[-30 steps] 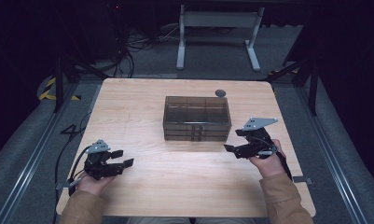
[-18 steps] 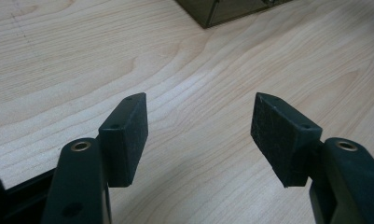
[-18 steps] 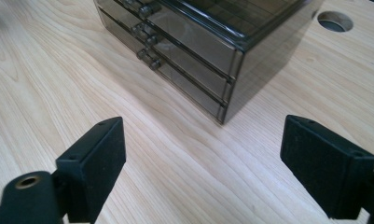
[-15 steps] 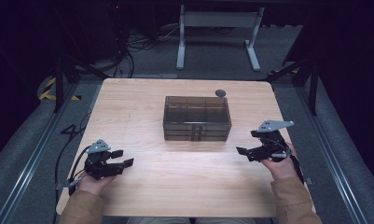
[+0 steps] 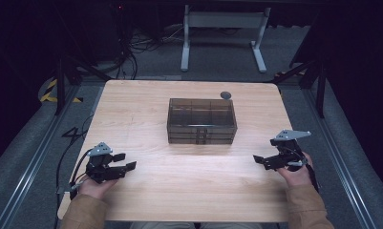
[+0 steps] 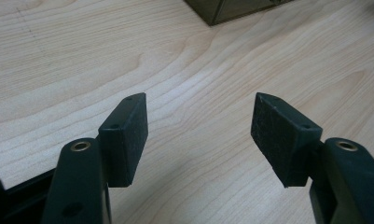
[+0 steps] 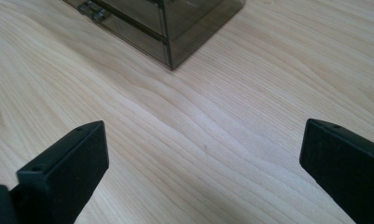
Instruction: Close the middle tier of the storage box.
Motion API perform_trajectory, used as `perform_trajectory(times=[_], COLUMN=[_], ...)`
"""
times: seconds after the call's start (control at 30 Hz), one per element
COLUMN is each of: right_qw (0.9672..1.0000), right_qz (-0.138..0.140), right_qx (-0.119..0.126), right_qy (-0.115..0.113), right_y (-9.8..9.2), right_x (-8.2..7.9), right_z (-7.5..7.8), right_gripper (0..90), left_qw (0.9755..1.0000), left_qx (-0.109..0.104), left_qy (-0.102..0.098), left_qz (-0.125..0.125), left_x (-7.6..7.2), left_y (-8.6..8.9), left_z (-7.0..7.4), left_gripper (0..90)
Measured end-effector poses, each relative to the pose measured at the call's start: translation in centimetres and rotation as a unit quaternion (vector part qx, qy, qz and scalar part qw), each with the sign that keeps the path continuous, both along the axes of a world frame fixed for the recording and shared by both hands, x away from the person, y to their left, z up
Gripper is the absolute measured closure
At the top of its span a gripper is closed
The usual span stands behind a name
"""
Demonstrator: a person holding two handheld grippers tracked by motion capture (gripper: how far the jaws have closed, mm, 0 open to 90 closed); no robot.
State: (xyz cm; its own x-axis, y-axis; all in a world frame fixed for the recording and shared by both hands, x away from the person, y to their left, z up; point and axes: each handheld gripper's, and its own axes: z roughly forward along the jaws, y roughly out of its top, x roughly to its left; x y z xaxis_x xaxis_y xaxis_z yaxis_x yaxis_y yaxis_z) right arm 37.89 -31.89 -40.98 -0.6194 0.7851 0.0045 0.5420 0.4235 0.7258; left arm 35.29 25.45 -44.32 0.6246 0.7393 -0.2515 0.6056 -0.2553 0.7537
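Tan sleeves (image 5: 84,213), black hand-held grippers (image 5: 124,162)

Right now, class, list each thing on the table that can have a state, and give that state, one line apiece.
Drawer box: upright mid-table, drawers shut.
Left gripper: jaws open, nothing between them.
Right gripper: jaws just been opening, now wide, nothing between them.
Small dark disc: lying flat behind the box, apart from it.

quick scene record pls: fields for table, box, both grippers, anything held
table: light wood, person seated at near edge
box: smoky clear drawer box, centre of table, drawers shut
small item: dark round disc beside the box's far right corner
left gripper: near left, fingers open, empty
right gripper: near right, fingers just been opening, nothing between them
held: nothing
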Motion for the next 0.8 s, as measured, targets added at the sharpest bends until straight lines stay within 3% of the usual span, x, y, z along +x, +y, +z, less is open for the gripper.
perform_trajectory(times=[0.13, 0.23, 0.37, 0.57, 0.8], right_qw=[1.0000, 0.9999, 0.9997, 0.9988, 0.9987], right_qz=[0.001, 0.003, -0.001, -0.004, -0.005], right_qx=[0.002, -0.011, -0.026, -0.049, -0.049], right_qy=[0.010, 0.011, -0.004, 0.005, 0.009], right_y=[-0.6, -0.5, -0.2, 0.2, 0.2], right_x=[0.2, 0.3, 0.1, 0.0, 0.1], right_z=[-1.2, -1.8, -2.3, -3.7, -4.1], right_gripper=[0.0, 0.0, 0.0, 0.0, 0.0], left_qw=[1.0000, 1.0000, 1.0000, 0.9999, 0.9999], left_qx=[0.000, 0.002, 0.002, 0.006, 0.008], left_qy=[0.000, 0.000, 0.001, 0.004, 0.004], left_qz=[0.002, 0.004, 0.007, 0.008, 0.010], left_x=[0.1, 0.1, 0.2, 0.4, 0.6], left_y=[0.1, 0.2, 0.3, 0.5, 0.5], left_z=[-0.1, -0.1, -0.2, -0.4, -0.6], left_gripper=[37.1, 37.1, 37.0, 37.0, 36.4])
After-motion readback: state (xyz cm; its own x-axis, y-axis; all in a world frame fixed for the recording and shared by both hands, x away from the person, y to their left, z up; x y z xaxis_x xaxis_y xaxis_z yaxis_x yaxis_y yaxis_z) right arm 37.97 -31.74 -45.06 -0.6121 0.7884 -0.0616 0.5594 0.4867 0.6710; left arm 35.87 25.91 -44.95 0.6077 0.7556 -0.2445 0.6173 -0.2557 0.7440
